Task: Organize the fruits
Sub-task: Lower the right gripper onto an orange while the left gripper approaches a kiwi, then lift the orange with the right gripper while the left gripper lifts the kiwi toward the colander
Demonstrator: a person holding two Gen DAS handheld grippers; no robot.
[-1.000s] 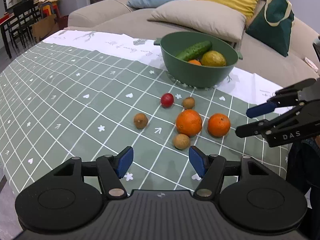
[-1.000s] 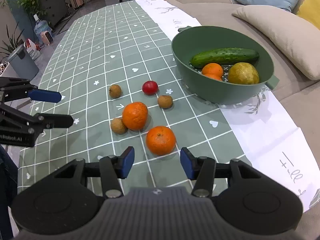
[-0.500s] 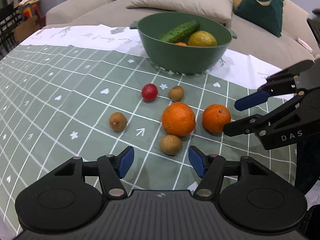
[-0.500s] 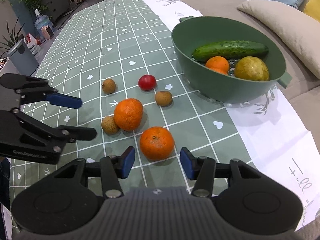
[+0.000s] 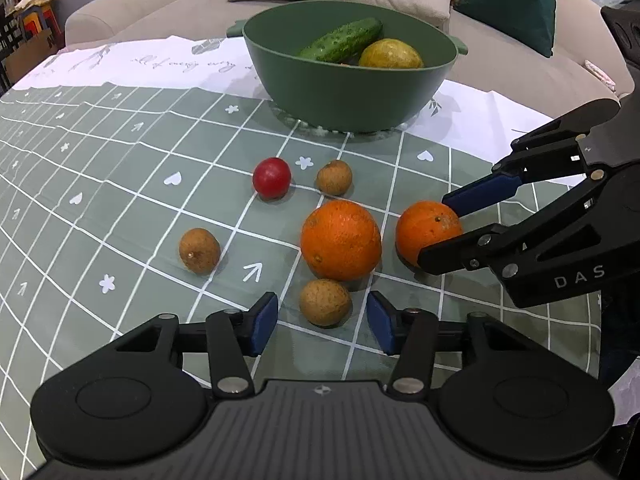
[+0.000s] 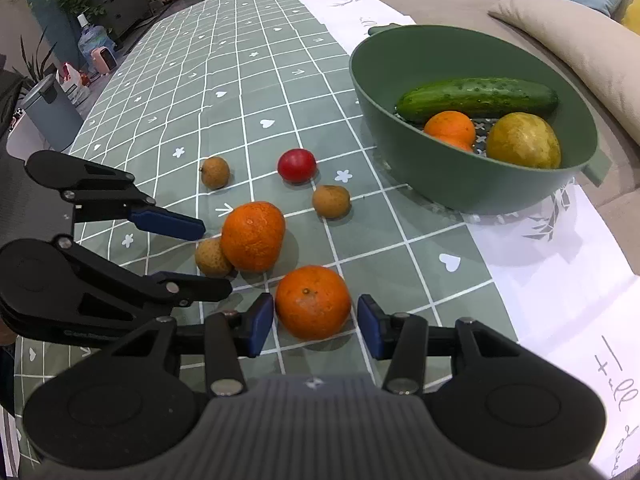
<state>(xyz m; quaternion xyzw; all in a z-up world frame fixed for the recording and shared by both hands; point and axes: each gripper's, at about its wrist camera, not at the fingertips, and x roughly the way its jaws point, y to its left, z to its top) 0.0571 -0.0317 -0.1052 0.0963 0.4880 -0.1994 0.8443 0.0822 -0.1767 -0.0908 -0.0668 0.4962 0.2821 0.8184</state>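
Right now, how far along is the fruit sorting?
Done: a cucumber, an orange and a yellow-green fruit lie in the bowl. In hand: nothing gripped; the right gripper brackets the nearer orange, and the left gripper, jaws just closing, brackets a brown fruit. Left: six fruits on the table.

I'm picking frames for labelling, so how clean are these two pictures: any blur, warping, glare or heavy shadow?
Left wrist view: sharp; the tablecloth grid bows from fisheye warping; the big orange casts only a soft shadow. Right wrist view: also sharp, black corners, grid curved; mild sheen on the red fruit, no harsh glare.
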